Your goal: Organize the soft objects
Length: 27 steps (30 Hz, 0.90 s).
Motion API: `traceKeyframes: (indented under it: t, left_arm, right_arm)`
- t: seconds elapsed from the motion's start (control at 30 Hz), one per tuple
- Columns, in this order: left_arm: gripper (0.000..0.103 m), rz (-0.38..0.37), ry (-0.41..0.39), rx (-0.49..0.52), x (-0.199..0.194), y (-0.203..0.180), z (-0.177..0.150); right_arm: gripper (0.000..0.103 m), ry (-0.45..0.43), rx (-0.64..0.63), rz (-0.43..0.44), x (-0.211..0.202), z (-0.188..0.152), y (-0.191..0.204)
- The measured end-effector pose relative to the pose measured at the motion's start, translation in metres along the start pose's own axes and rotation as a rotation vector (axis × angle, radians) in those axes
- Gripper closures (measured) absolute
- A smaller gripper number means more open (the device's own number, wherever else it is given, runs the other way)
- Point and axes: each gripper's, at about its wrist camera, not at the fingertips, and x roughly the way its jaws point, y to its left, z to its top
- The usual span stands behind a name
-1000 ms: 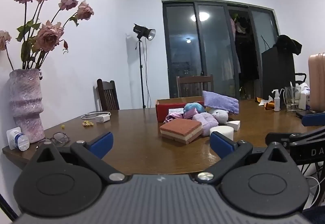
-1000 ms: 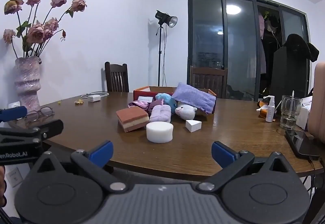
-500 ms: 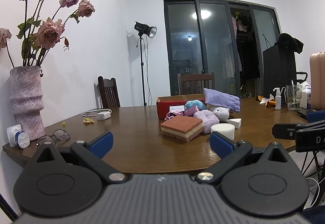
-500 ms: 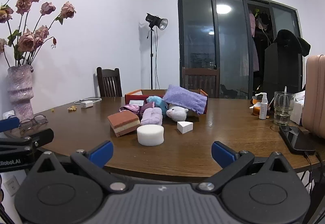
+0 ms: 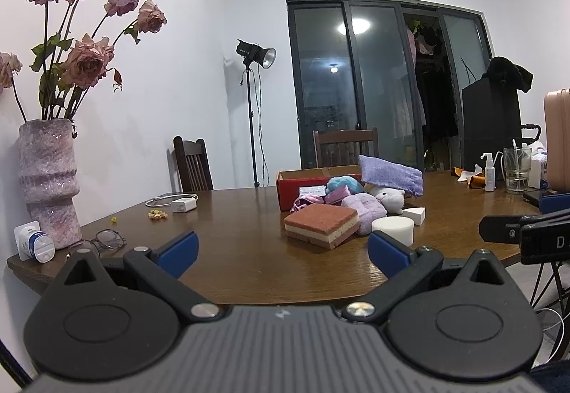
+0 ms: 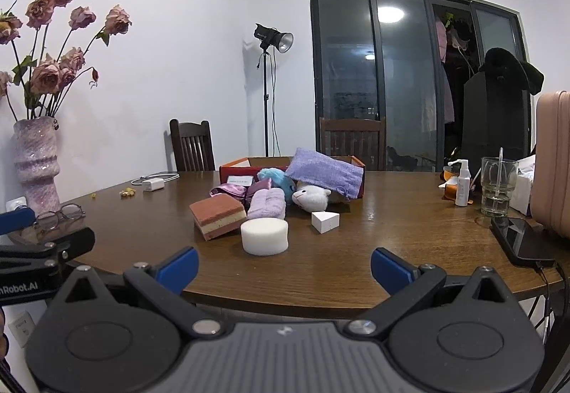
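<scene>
A heap of soft things lies mid-table in front of a red box (image 6: 235,169) (image 5: 289,193): a brown layered sponge (image 6: 217,215) (image 5: 320,225), a white round sponge (image 6: 264,235) (image 5: 392,228), a white wedge sponge (image 6: 325,222) (image 5: 416,215), a lilac rolled cloth (image 6: 267,203) (image 5: 367,211), a white plush toy (image 6: 310,197) (image 5: 389,197), a blue plush (image 6: 272,176) (image 5: 343,183) and a purple pouch (image 6: 324,175) (image 5: 390,175) leaning on the box. My left gripper (image 5: 283,252) and right gripper (image 6: 284,264) both stand open and hold nothing, short of the table's near edge.
At the left edge stand a pink vase of dried roses (image 5: 48,186) (image 6: 35,161), glasses (image 5: 107,239) (image 6: 60,213) and a white charger with cable (image 5: 183,205). A glass (image 6: 498,186), a spray bottle (image 6: 462,186), a phone (image 6: 520,241) and a pink case (image 6: 554,161) sit right. Chairs (image 6: 351,141) stand behind.
Both views have shifted slightly: the right gripper drifted back and turned a little, then came in closer to the heap. Nothing on the table moved, and both grippers stayed open.
</scene>
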Motion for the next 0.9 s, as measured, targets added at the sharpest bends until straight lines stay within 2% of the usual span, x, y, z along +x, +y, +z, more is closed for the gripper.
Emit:
traceKeyframes:
  t: [0.9]
  left_arm:
    - [0.0, 0.003, -0.004, 0.003, 0.0002, -0.0017, -0.0012]
  right_arm:
    - [0.0, -0.013, 0.0, -0.006, -0.002, 0.001, 0.0023]
